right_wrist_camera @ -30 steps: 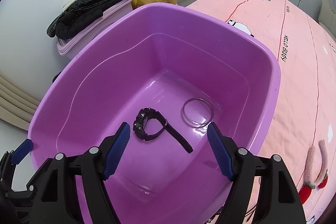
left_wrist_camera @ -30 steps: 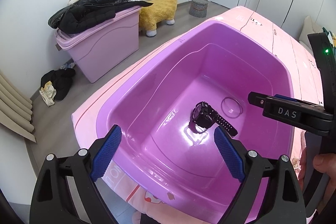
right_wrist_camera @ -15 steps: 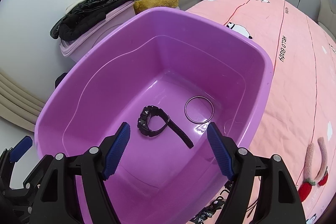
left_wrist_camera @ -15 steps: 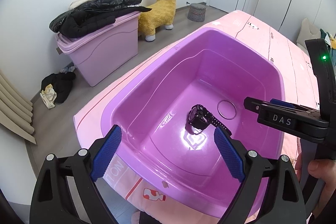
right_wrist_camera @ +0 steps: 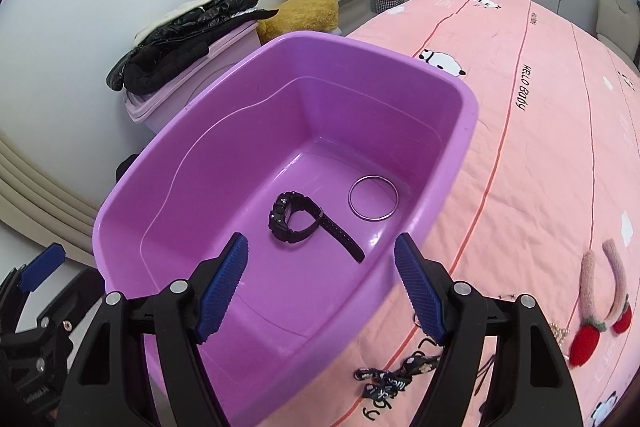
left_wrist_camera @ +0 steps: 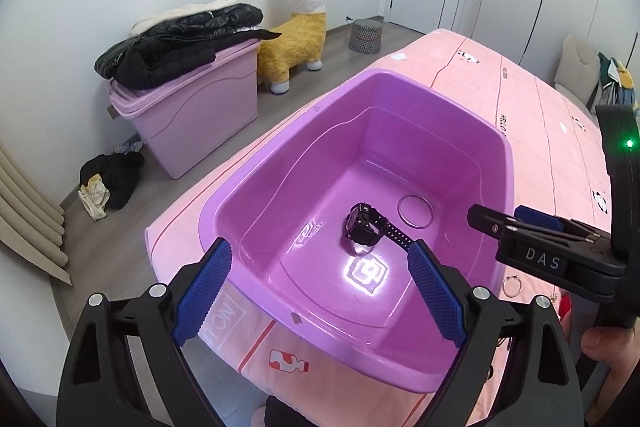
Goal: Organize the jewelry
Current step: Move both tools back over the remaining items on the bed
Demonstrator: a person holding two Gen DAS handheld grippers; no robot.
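A purple plastic tub (left_wrist_camera: 508, 155) (right_wrist_camera: 468, 115) sits on a pink bedspread. Inside it lie a black wristwatch (left_wrist_camera: 366, 227) (right_wrist_camera: 296, 219) and a thin silver bangle (left_wrist_camera: 416, 210) (right_wrist_camera: 374, 197). My left gripper (left_wrist_camera: 318, 291) is open and empty above the tub's near rim. My right gripper (right_wrist_camera: 320, 285) is open and empty above the tub's near right corner; it also shows side-on in the left wrist view (left_wrist_camera: 532, 247). A small silver ring (left_wrist_camera: 512, 285), a black printed ribbon (right_wrist_camera: 394, 379) and a strawberry charm (right_wrist_camera: 588, 327) lie on the bedspread right of the tub.
The pink bedspread (right_wrist_camera: 552, 131) stretches far to the right. On the floor to the left stand a pink storage bin (left_wrist_camera: 192, 115) with black coats on it, a yellow alpaca toy (left_wrist_camera: 300, 35) and a pile of clothes (left_wrist_camera: 108, 183).
Both grippers have pulled back and up from the tub, so it looks smaller and more bedspread shows. The watch and bangle have not moved.
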